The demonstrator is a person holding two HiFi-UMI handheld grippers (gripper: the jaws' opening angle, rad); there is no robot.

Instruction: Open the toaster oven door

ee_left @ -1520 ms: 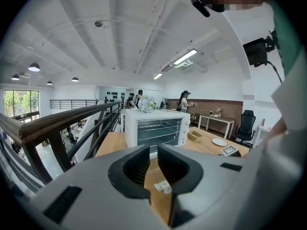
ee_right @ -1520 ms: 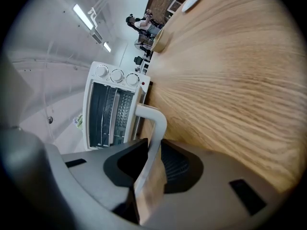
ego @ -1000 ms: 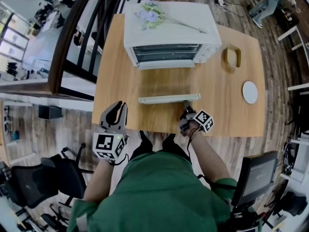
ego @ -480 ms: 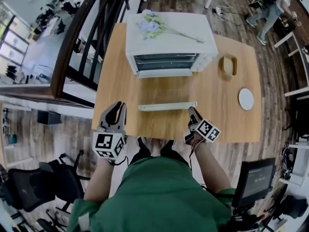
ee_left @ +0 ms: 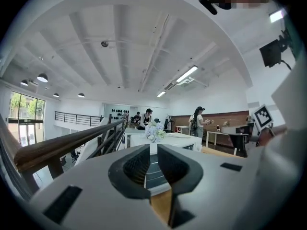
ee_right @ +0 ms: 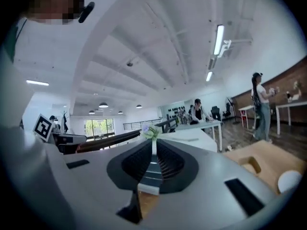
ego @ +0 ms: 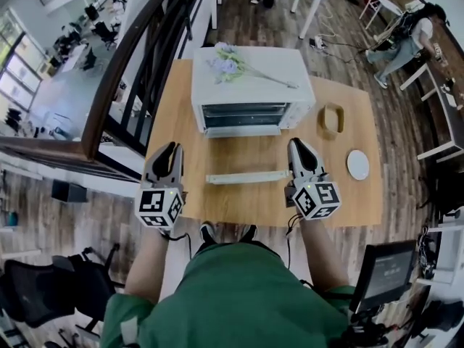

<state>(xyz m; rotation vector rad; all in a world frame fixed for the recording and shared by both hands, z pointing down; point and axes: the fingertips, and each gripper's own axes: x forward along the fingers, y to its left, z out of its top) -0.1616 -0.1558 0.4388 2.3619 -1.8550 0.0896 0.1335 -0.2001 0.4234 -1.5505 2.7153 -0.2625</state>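
A toaster oven (ego: 250, 85) sits on a wooden table (ego: 341, 194), its door (ego: 243, 176) lying flat in front of it. The door's clear pane is hard to make out. Front-left of the oven, the left gripper (ego: 169, 151) is slightly parted and empty. Front-right, the right gripper (ego: 296, 146) is closing on nothing. A second ago it touched the door's corner; now it is clear.
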